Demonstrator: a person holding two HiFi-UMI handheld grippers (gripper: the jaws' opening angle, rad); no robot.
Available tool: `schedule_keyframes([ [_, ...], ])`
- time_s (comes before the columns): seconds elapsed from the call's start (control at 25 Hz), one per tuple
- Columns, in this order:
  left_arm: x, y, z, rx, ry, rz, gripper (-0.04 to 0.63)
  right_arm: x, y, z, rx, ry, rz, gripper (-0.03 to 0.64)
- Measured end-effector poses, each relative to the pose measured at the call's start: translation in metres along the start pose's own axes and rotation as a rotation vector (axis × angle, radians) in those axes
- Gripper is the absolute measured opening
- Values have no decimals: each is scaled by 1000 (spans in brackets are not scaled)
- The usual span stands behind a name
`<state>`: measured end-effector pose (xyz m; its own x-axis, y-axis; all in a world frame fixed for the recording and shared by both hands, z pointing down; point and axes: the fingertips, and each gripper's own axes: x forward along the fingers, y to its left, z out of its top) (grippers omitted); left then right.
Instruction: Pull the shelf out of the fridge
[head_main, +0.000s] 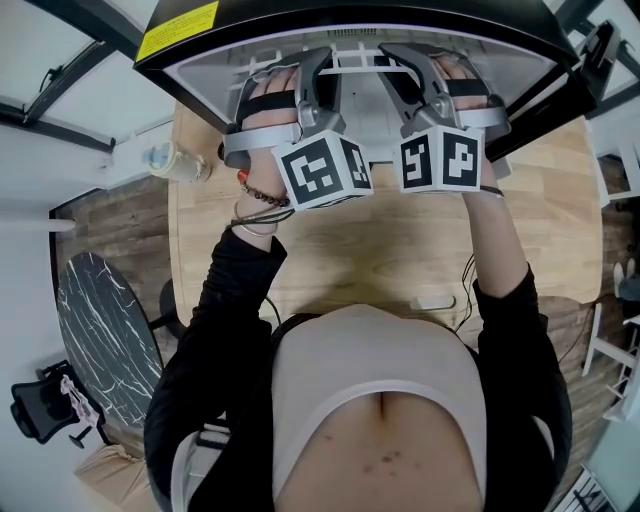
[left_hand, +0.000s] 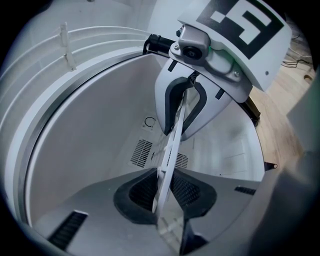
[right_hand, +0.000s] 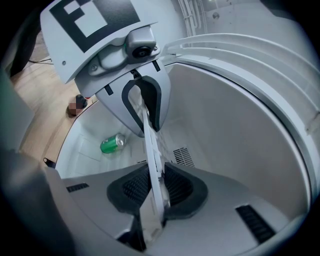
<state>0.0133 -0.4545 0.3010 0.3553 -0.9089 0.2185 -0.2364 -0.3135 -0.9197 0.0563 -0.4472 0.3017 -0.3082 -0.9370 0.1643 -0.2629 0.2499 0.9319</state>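
Note:
The fridge (head_main: 180, 30) stands open on a wooden table (head_main: 400, 250), and I look down on its black top. Both grippers reach into it side by side. A thin clear shelf (left_hand: 172, 145) with a white front edge runs edge-on between them. My left gripper (left_hand: 165, 192) is shut on that edge, its dark pads pressing both faces. My right gripper (right_hand: 152, 192) is shut on the same shelf (right_hand: 150, 150) further along. Each gripper view shows the other one clamped on the edge: the right gripper (left_hand: 182, 112) and the left gripper (right_hand: 143, 107). From above, the left gripper (head_main: 305, 65) and right gripper (head_main: 410, 65) flank the shelf (head_main: 355, 60).
A green can (right_hand: 114, 143) lies on its side on the white fridge floor below the shelf. Vents mark the back wall (left_hand: 142, 150). White rails curve along the fridge's side (left_hand: 65, 45). A clear bottle (head_main: 170, 160) sits at the table's left edge, near a dark marble round table (head_main: 100, 330).

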Motion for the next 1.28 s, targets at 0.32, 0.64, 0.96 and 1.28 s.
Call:
schedule_keyframes([
  [0.32, 0, 0, 0, -2, 0, -3, 78, -1, 0, 0, 6, 1, 6, 84],
  [0.64, -4, -1, 1, 3, -3, -1, 78, -4, 1, 1, 1, -2, 2, 84],
  [0.96, -7, -1, 2, 1, -3, 3, 78, -7, 1, 3, 6, -4, 5, 84],
  [1.28, -11, -2, 2, -1, -3, 6, 78, -10, 2, 4, 7, -8, 9, 84],
])
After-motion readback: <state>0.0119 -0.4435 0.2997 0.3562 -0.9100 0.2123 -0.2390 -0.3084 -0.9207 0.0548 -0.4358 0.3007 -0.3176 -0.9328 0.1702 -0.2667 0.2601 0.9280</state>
